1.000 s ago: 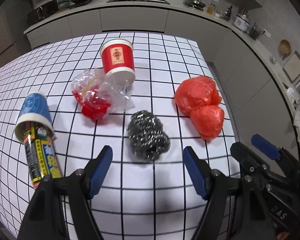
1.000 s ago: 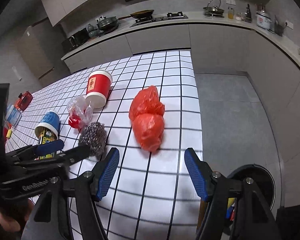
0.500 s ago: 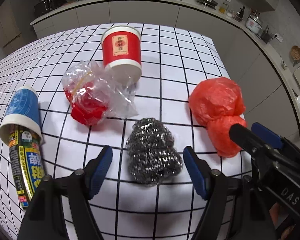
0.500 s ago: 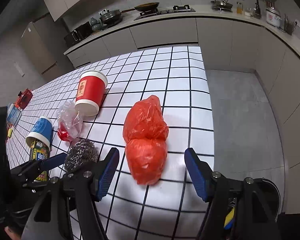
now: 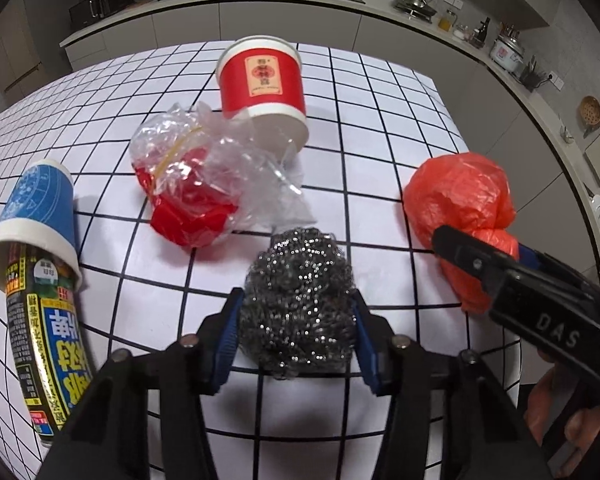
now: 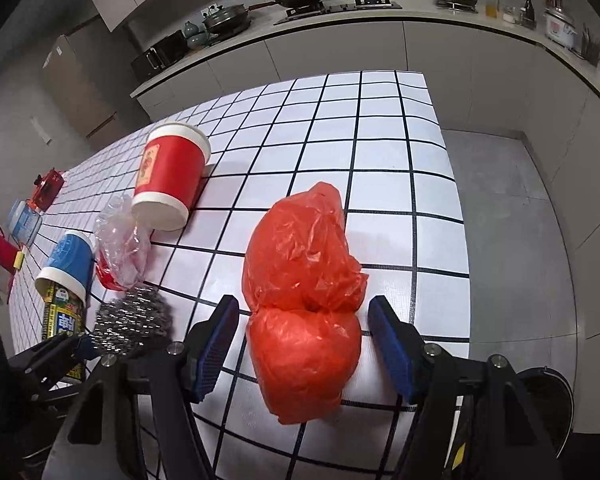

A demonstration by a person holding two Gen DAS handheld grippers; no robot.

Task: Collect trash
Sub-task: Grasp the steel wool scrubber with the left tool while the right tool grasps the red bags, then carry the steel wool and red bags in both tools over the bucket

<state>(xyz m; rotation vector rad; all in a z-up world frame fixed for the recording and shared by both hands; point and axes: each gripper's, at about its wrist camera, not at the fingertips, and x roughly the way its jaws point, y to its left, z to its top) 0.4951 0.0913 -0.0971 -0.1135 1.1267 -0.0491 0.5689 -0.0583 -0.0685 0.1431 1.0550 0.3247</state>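
On the table (image 5: 400,92) with its black grid lines, we have trash lying about. Our left tongs (image 5: 298,332) have just been closing, and now their blue pads (image 5: 229,332) press on both sides of the shiny metal scrubber (image 5: 298,300), which sits near the front edge of the table. We are grasping it there, and it rests on the table.

Our right tongs (image 6: 302,344) are spread apart around the red plastic bag (image 6: 304,280). The bag lies between the two blue pads (image 6: 216,346), but we see a small gap on each side, so the pads are not pressing on it. The bag sits close to the right edge of the table, beside the scrubber.

Behind the scrubber lies a crumpled clear bag (image 5: 204,184) with something red inside it. Just behind that, a red paper cup (image 5: 262,80) lies tipped on its side, touching the clear bag. Toward the left edge, a spray can (image 5: 46,352) lies flat with a blue paper cup (image 5: 36,216) stuck over its top end.

Past the right edge of the table, low on the floor, we can see part of a dark round bin (image 6: 548,392).
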